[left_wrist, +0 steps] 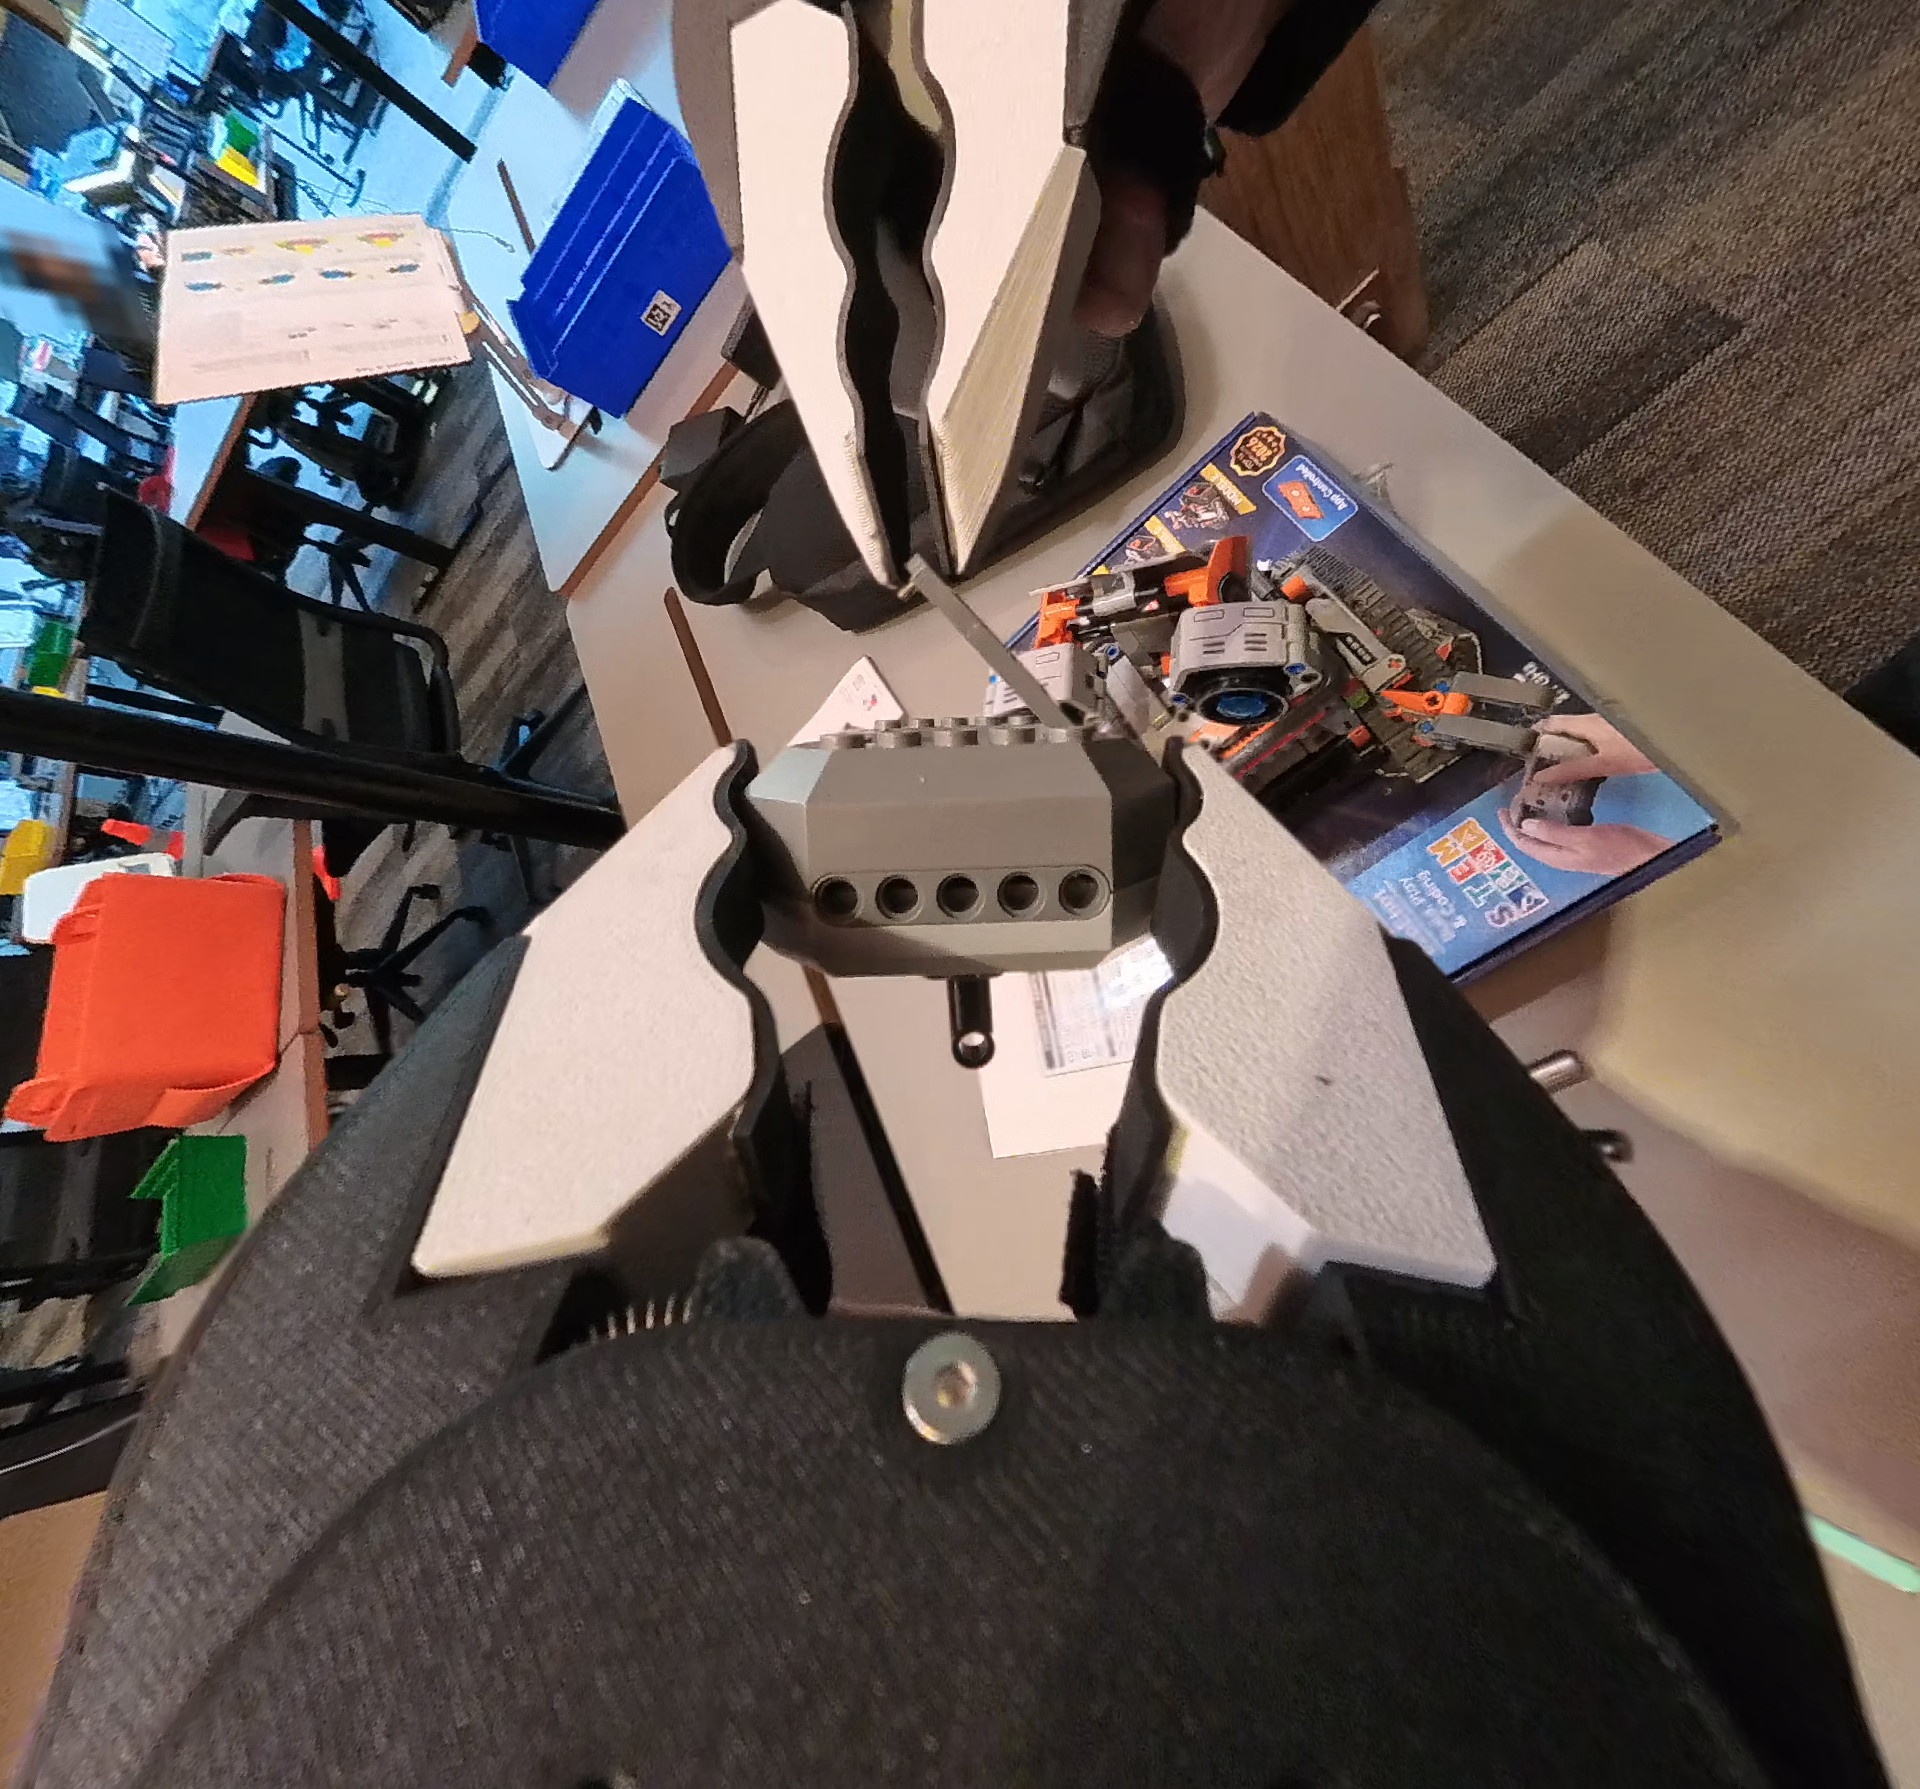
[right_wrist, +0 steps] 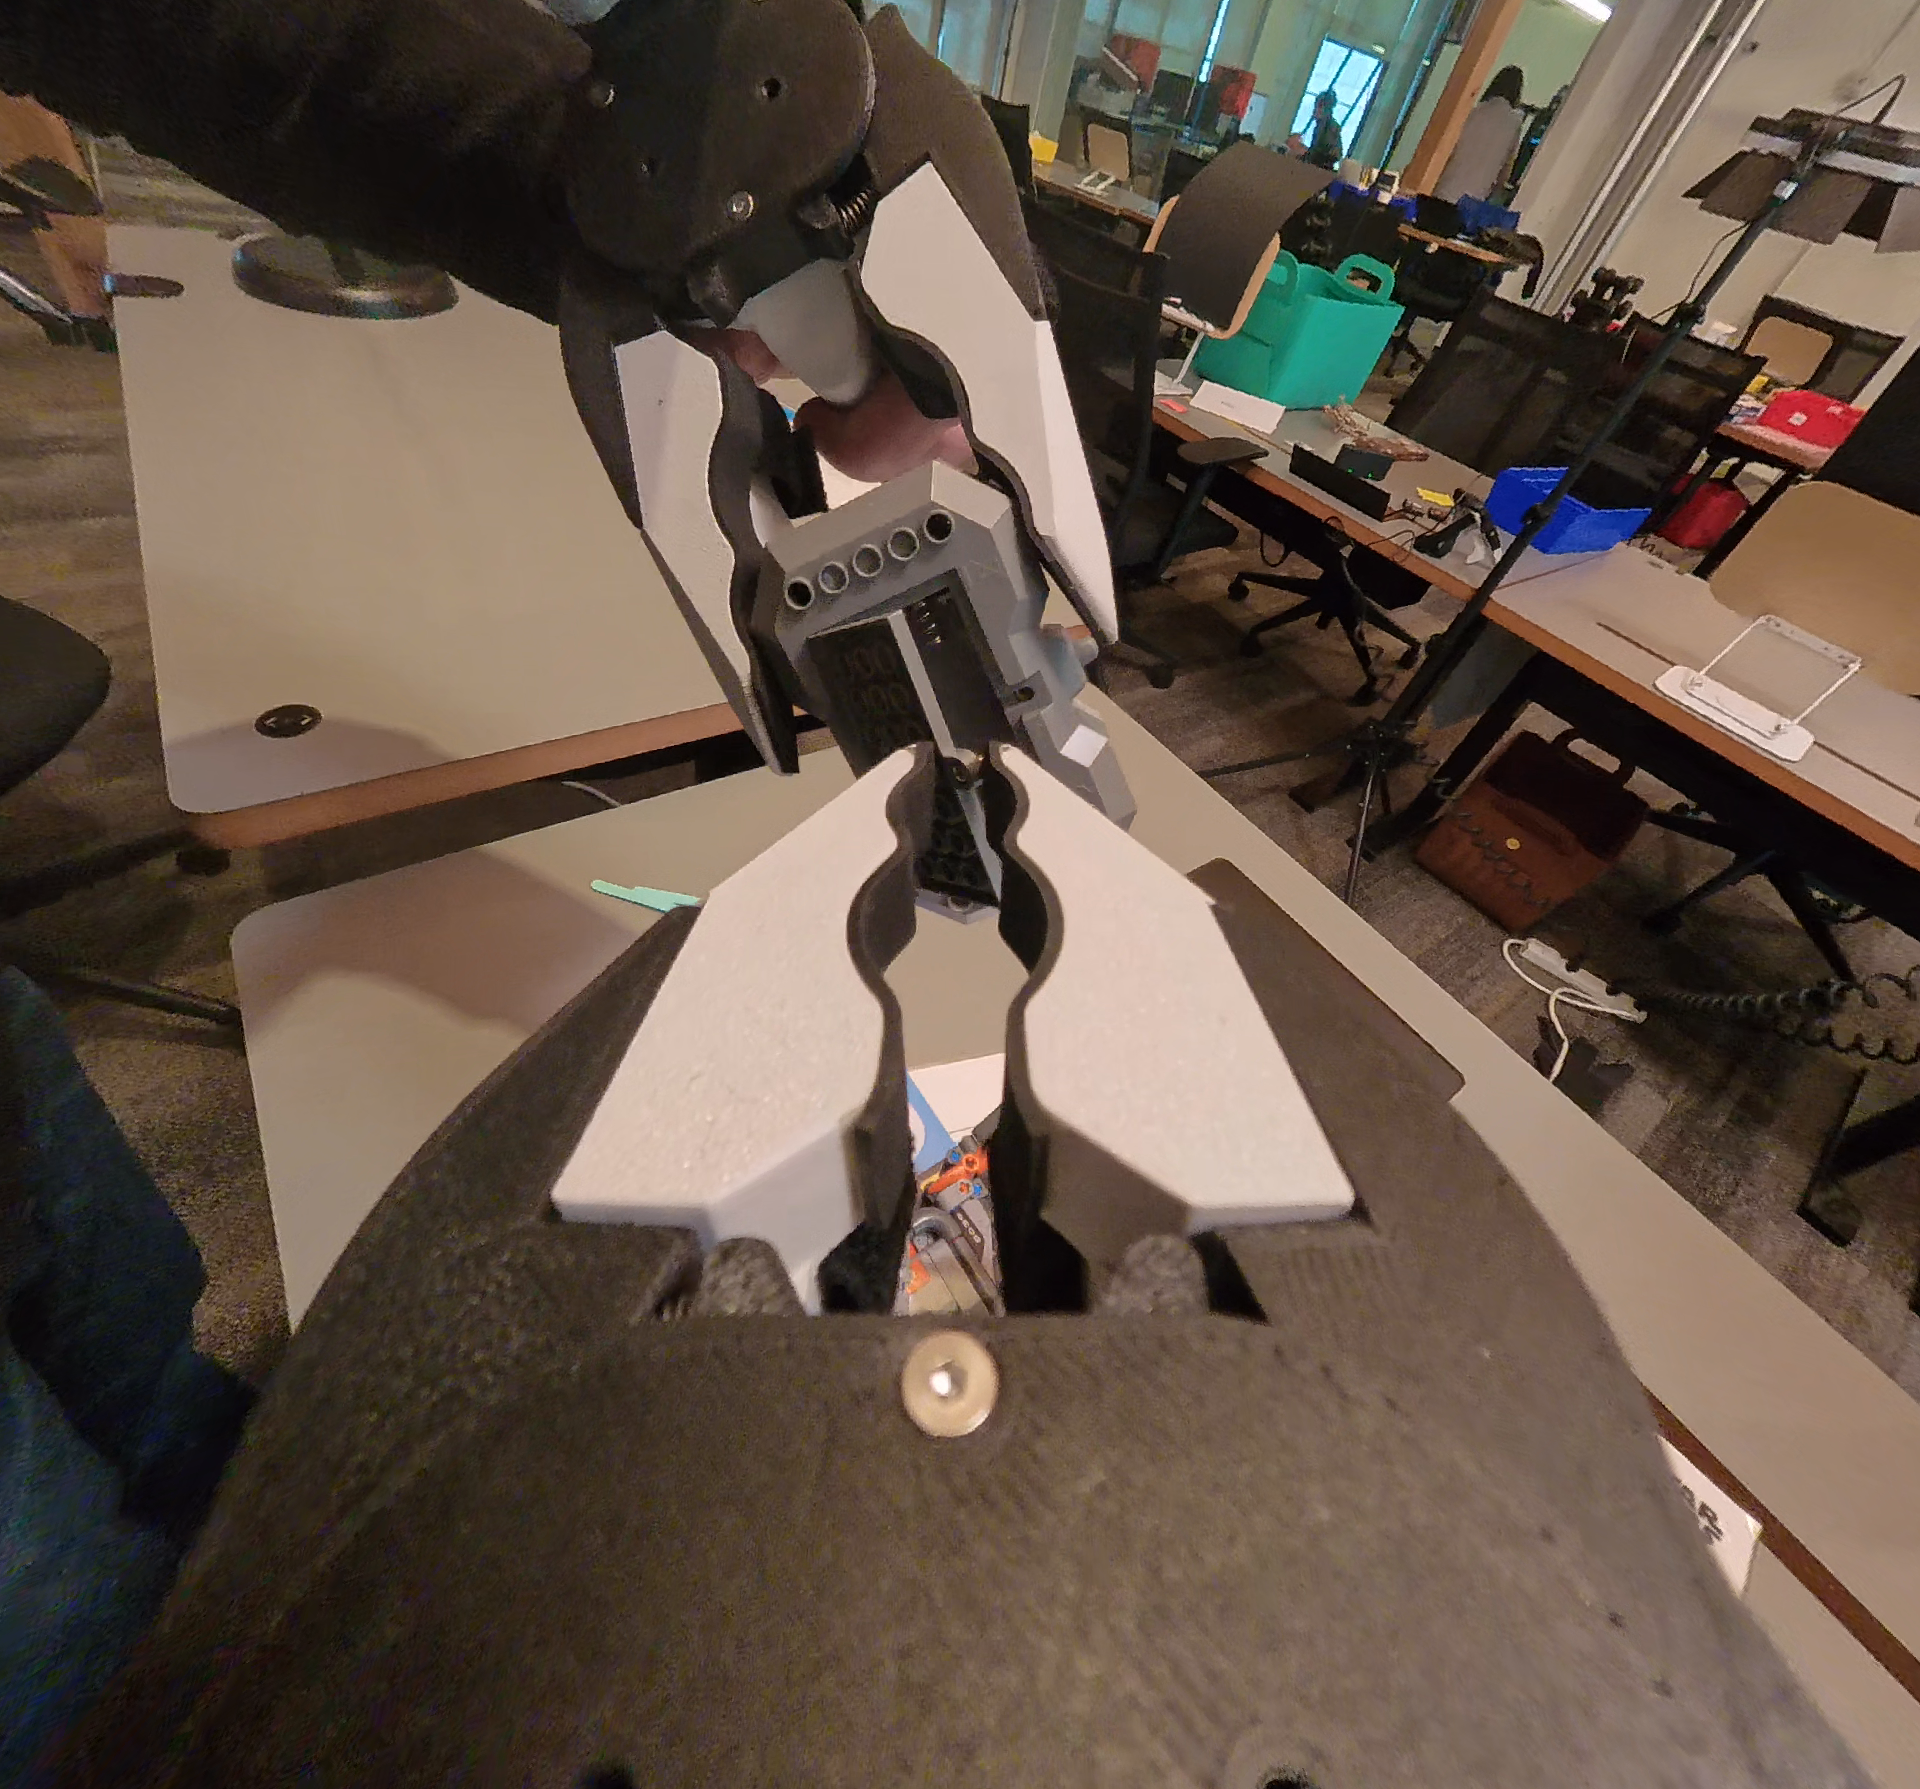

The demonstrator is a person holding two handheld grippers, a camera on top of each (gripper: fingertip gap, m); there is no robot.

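We see the left claw (left_wrist: pixel 961 846) clenched on a grey building-block housing (left_wrist: pixel 940 830), held in the air above the table (left_wrist: pixel 1714 991). In the left wrist view the housing's long axis runs left to right across the gap between the claw's fingers, its two bevelled ends seated against the inner faces. A row of five round holes faces the camera; a studded face points away, toward the far side of the scene. A short black peg (left_wrist: pixel 971 1017) hangs from the underside.

We see the right claw (right_wrist: pixel 951 804) closed to a narrow gap on a thin grey plate (right_wrist: pixel 961 846), studded on its dark face. In the left wrist view this plate (left_wrist: pixel 982 643) shows as a slim strip that slopes from the right claw's tips (left_wrist: pixel 909 576) down to the studded face of the housing. In the right wrist view the plate's far end meets the housing (right_wrist: pixel 894 596) at an open compartment with a spring inside.

On the table below lie a printed toy box (left_wrist: pixel 1455 700), just right of the housing, a black bag (left_wrist: pixel 790 534) at the far side, and a white sheet (left_wrist: pixel 1070 1053) under the left claw. Blue bins (left_wrist: pixel 623 253) stand on a farther table.
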